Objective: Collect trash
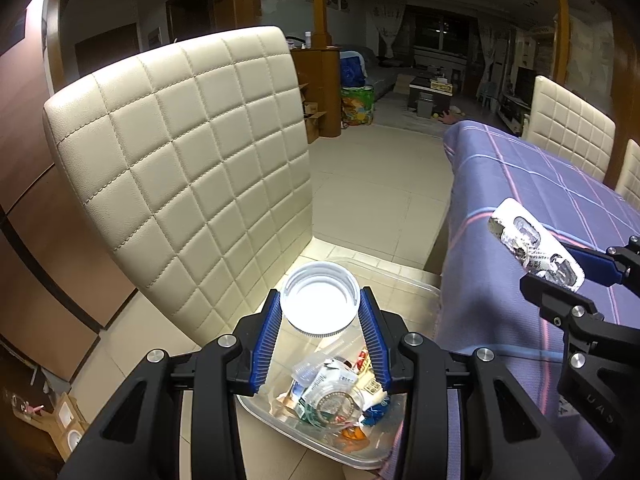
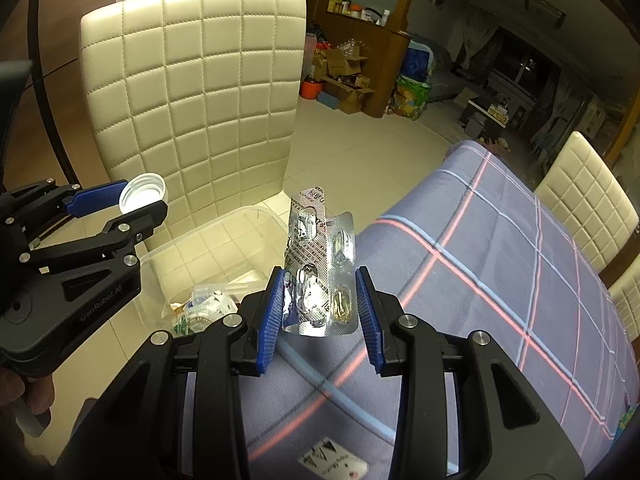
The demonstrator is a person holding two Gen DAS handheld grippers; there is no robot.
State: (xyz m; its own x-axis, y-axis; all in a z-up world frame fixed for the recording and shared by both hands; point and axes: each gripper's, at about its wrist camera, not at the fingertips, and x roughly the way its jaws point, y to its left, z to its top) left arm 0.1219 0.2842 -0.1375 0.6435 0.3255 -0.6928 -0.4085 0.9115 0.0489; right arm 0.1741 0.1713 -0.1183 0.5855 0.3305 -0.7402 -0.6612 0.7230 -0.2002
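Cream quilted leather chair (image 1: pixel 180 168), backrest upright, beside the bench. Bench under purple plaid cloth (image 2: pixel 500 264). Clear plastic bin (image 1: pixel 320 436) on the chair seat, holding crumpled wrappers (image 1: pixel 332 396). Left gripper (image 1: pixel 320 308): fingers closed on a white round plastic bottle cap (image 1: pixel 318 300), above the bin. Right gripper (image 2: pixel 318 300): fingers clamping a silver foil pill blister pack (image 2: pixel 320 264), at the bench edge near the bin.

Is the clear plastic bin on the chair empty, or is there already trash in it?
Partly filled: the clear bin holds crumpled wrappers on its bottom.
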